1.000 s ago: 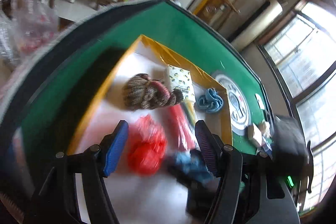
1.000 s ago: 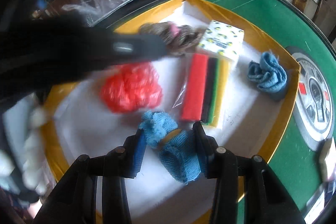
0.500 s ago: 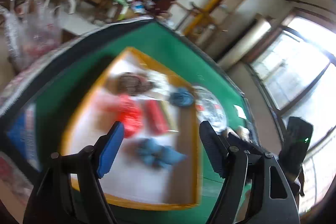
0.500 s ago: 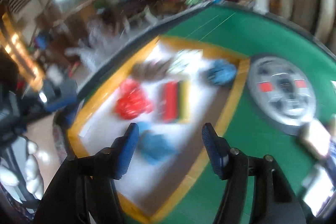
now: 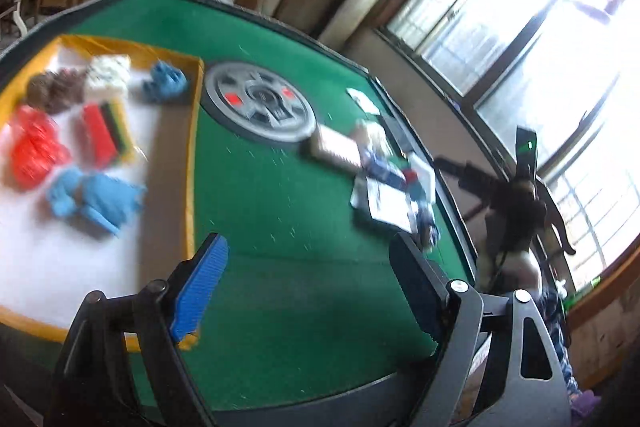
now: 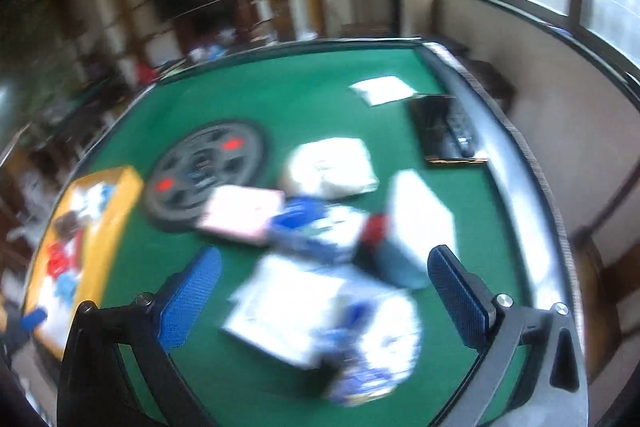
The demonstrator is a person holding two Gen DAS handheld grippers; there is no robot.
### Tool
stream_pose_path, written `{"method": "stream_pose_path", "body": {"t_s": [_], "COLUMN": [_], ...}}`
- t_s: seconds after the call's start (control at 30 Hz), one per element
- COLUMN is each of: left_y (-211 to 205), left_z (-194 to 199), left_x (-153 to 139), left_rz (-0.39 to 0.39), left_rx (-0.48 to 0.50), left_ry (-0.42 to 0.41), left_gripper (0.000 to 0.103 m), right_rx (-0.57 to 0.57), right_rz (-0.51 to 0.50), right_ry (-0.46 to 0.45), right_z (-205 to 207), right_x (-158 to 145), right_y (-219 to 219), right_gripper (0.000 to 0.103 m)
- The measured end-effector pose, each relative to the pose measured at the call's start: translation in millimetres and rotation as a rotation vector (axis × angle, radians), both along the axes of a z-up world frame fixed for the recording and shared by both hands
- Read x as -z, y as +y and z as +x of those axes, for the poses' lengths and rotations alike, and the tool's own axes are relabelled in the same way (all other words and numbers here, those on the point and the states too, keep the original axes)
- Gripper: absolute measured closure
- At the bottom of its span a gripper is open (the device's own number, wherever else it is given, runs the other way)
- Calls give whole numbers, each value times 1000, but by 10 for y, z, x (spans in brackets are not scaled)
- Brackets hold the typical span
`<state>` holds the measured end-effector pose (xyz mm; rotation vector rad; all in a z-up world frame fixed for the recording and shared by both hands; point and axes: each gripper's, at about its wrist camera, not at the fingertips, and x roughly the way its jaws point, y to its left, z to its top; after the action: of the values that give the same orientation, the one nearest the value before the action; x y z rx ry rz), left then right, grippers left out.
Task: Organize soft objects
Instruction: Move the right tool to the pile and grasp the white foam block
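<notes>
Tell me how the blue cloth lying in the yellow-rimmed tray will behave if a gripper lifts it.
The blue cloth lies crumpled in loose folds, so it is probably floppy and would droop from one pinch. It looks like thin fabric, so likely light. Its fuzzy surface should grip rather than slip, though blur hides detail.

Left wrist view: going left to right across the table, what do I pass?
Red bag → striped sponge pack → yellow tray wall → grey round disc → pink box → pile of white and blue packets.
</notes>
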<state>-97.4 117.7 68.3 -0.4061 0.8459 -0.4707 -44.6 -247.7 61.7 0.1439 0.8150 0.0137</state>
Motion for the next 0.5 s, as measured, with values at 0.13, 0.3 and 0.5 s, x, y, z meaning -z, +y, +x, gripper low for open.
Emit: {"method": "stream_pose_path", "body": {"t_s": [0.13,0.3,0.5], "left_y": [-95,-172,-338], "left_z": [-37,-48,-5], "left_x": [21,50,109], "left_rz": [36,59,83], "left_rx": [2,-12,21], "left_ry": [22,44,73], "left_gripper": [20,20,20], "right_rx": [67,32,24], "right_rz": [-24,-86,-183], "right_ry": [-2,43,30], "right_z": [1,36,144], "right_x": [12,84,213], "right_y": [-295,-408,-413], "right_gripper": [1,2,54]}}
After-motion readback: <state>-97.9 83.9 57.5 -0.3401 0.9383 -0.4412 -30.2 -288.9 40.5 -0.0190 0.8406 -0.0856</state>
